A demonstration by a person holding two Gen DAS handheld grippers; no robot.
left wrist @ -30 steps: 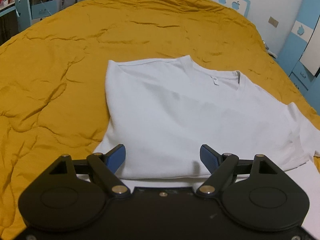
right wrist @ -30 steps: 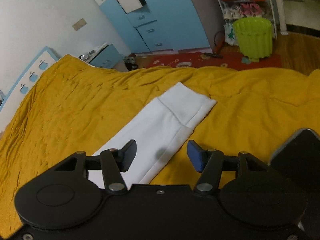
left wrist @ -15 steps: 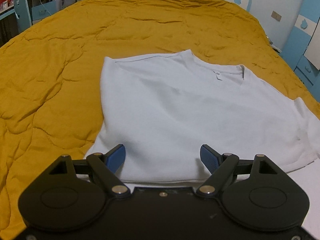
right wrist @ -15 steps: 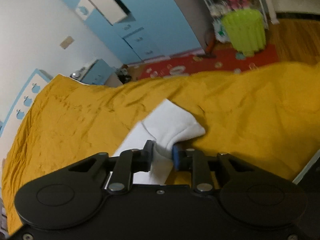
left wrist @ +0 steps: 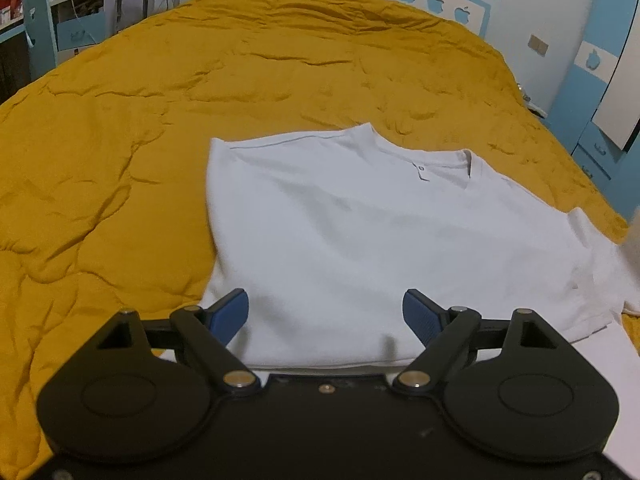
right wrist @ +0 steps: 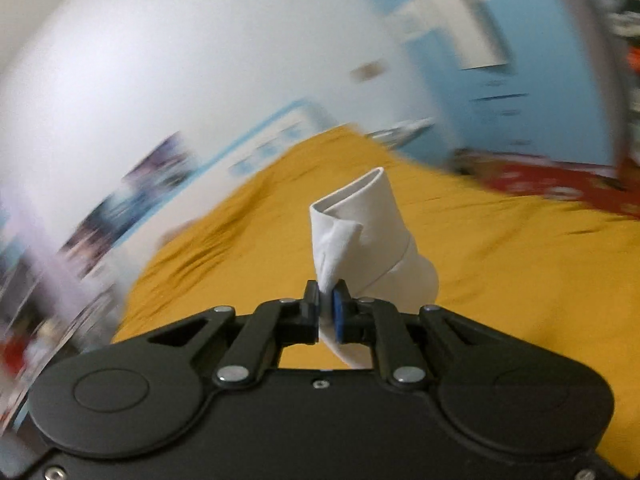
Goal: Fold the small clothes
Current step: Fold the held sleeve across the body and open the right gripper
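A white T-shirt [left wrist: 360, 232] lies flat on the mustard bedspread [left wrist: 120, 140], collar toward the far side and its left side folded in. My left gripper [left wrist: 326, 312] hovers over the shirt's near hem, open, its jaws still opening a little, with nothing held. In the blurred right wrist view my right gripper [right wrist: 327, 304] is closing tight on the shirt's sleeve [right wrist: 368, 232]. The sleeve stands lifted and curled above the bedspread [right wrist: 520, 260].
A blue chair [left wrist: 40, 28] and shelves stand past the bed's far left. A white headboard with apple marks [left wrist: 436, 2] and a blue wardrobe [left wrist: 592, 92] are at the back right. A white flat sheet [left wrist: 592, 360] lies under the shirt's near right corner. A red rug [right wrist: 560, 180] covers the floor beyond the bed.
My right gripper closed on the sleeve, then rose and swung with it, so its view blurs. The left gripper has hardly moved.
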